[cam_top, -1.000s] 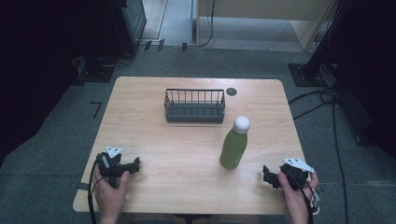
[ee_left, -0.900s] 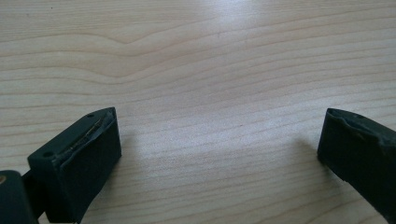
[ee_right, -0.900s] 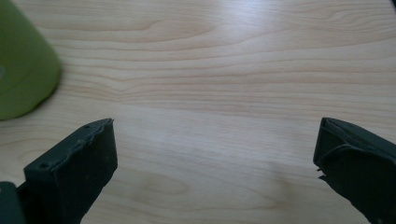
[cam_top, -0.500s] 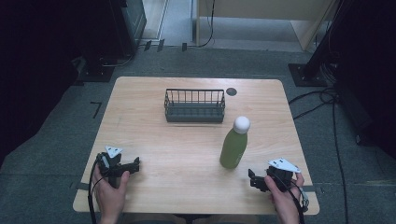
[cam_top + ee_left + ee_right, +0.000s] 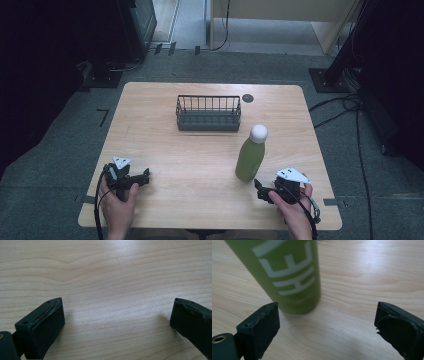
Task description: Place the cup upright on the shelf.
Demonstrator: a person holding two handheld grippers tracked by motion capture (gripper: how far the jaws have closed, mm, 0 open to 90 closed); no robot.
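From the high view I have the green bottle (image 5: 250,159) standing upright on the wooden table (image 5: 165,150), white cap up, at about four o'clock from the table's middle. The dark wire basket (image 5: 208,113) sits at twelve o'clock, well apart from the bottle. My right gripper (image 5: 262,191) lies at roughly five o'clock from the bottle's base, just beside it but not touching, jaws aimed toward nine o'clock. My left gripper (image 5: 145,176) rests near the table's seven o'clock corner, far from the bottle, with the person's hand around it.

In the left gripper view, the left gripper (image 5: 117,322) stands wide open over bare wood grain, with nothing between its jaws.

In the right gripper view, the right gripper (image 5: 327,325) has just been closing a little, yet a wide gap remains and bare table lies between the jaws. The bottle (image 5: 287,272) rises at eleven o'clock, its base just beyond the left jaw's tip, not inside the gap. White lettering runs across its green side. Neither pad presses on it.
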